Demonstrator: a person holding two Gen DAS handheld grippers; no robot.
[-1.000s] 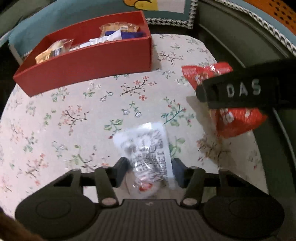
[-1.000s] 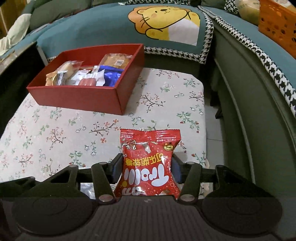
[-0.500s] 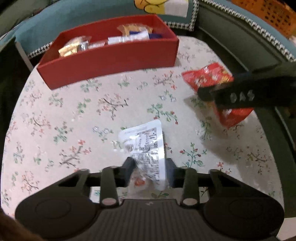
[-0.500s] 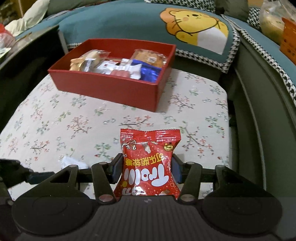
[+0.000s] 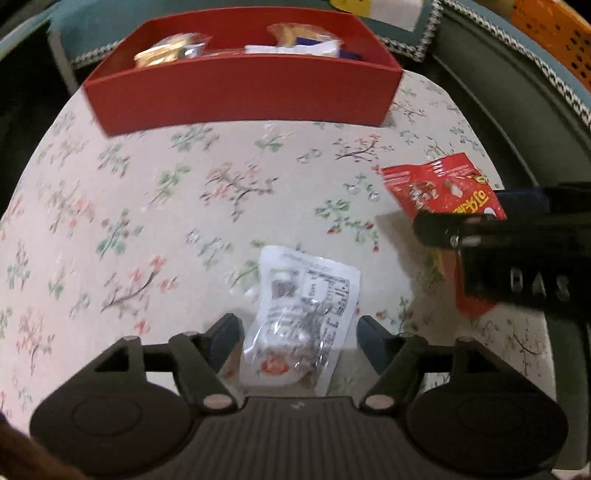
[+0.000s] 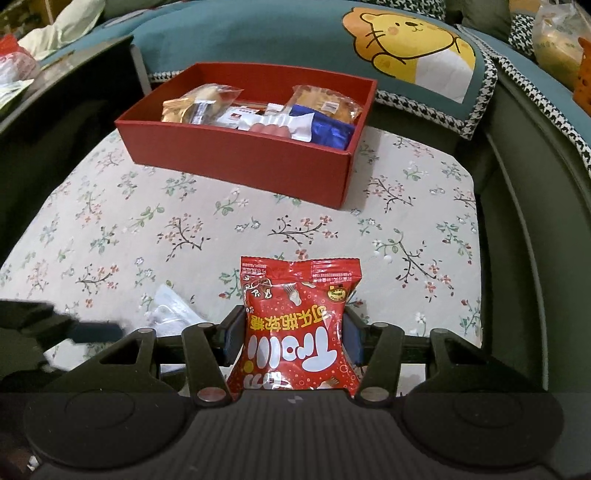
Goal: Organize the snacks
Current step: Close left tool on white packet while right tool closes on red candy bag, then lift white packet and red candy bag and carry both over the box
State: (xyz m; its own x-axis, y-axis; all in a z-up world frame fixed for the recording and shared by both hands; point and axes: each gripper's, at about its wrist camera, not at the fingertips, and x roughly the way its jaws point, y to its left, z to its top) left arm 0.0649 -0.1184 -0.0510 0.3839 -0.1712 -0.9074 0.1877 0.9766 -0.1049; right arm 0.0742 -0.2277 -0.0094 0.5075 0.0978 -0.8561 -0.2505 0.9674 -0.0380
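Observation:
A red box [image 5: 243,88] holding several wrapped snacks stands at the far side of the floral table; it also shows in the right wrist view [image 6: 240,151]. My left gripper [image 5: 299,332] has its fingers on both sides of a clear white printed packet [image 5: 303,314], apparently gripping it just above the cloth. My right gripper [image 6: 291,336] is shut on a red candy bag [image 6: 295,325] and holds it above the table. The red bag [image 5: 443,192] and the right gripper's body show at the right of the left wrist view.
The floral tablecloth [image 6: 147,229] covers the table. A teal sofa with a lion cushion [image 6: 410,40] lies behind the box. A dark green sofa side [image 6: 535,221] runs along the right. An orange basket [image 5: 554,33] sits far right.
Both grippers have risen and moved toward the box with their packets. The left gripper's fingers stand wider apart around the white packet than half a second ago.

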